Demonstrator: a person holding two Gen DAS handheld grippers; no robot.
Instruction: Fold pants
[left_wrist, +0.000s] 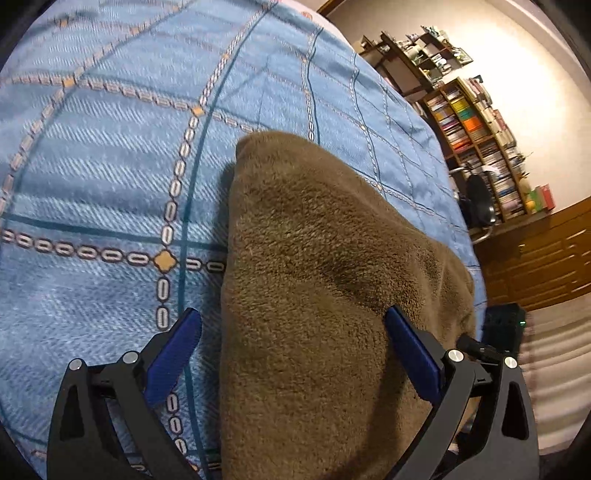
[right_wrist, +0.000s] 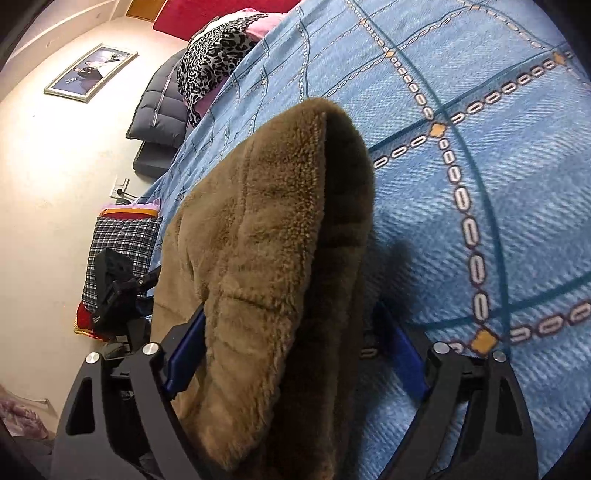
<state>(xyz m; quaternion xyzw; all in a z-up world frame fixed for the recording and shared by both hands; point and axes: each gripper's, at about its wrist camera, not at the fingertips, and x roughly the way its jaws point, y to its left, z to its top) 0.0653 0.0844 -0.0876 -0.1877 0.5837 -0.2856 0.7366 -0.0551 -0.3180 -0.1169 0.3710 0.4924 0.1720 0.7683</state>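
Observation:
The brown fleece pants (left_wrist: 314, 280) lie on the blue patterned bedspread (left_wrist: 96, 173). My left gripper (left_wrist: 291, 325) is open, its blue-padded fingers (left_wrist: 173, 354) straddling the pants' near end without pinching the cloth. In the right wrist view the same pants (right_wrist: 266, 236) bulge up as a thick folded edge. My right gripper (right_wrist: 295, 332) is also open, its jaws wide on either side of that fold, over the bedspread (right_wrist: 480, 184). The other gripper (right_wrist: 114, 295) shows at the left beyond the pants.
A bookshelf (left_wrist: 476, 144) and wooden drawers (left_wrist: 546, 258) stand past the bed's right edge. A leopard-print cloth (right_wrist: 214, 59), dark padded jacket (right_wrist: 162, 107) and plaid bag (right_wrist: 122, 240) sit along the wall side.

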